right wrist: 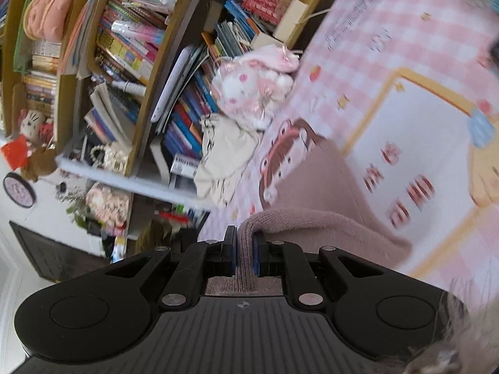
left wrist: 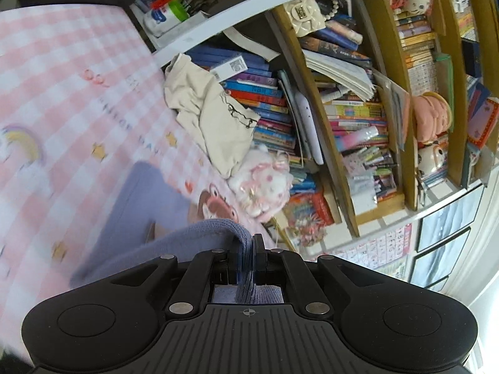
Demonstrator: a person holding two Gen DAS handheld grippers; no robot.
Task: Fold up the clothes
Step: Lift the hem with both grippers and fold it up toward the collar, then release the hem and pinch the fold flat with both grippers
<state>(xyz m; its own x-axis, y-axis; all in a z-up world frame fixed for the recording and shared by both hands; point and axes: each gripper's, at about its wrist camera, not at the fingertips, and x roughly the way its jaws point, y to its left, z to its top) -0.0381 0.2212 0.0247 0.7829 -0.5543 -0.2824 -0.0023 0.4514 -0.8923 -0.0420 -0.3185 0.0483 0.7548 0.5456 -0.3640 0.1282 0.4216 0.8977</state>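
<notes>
A knit garment, lavender in the left wrist view (left wrist: 140,205) and dusty pink in the right wrist view (right wrist: 315,184), hangs over a pink checked bed sheet (left wrist: 62,78). My left gripper (left wrist: 246,249) is shut on a ribbed edge of the garment and holds it up. My right gripper (right wrist: 244,243) is shut on another ribbed edge of it, also lifted. The cloth drapes down from both jaws toward the sheet (right wrist: 389,31). Both views are blurred by motion.
A cream garment (left wrist: 205,115) lies crumpled at the sheet's edge, also in the right wrist view (right wrist: 224,155). A pink plush toy (left wrist: 265,180) sits beside it (right wrist: 255,93). A packed bookshelf (left wrist: 358,109) stands right behind the bed.
</notes>
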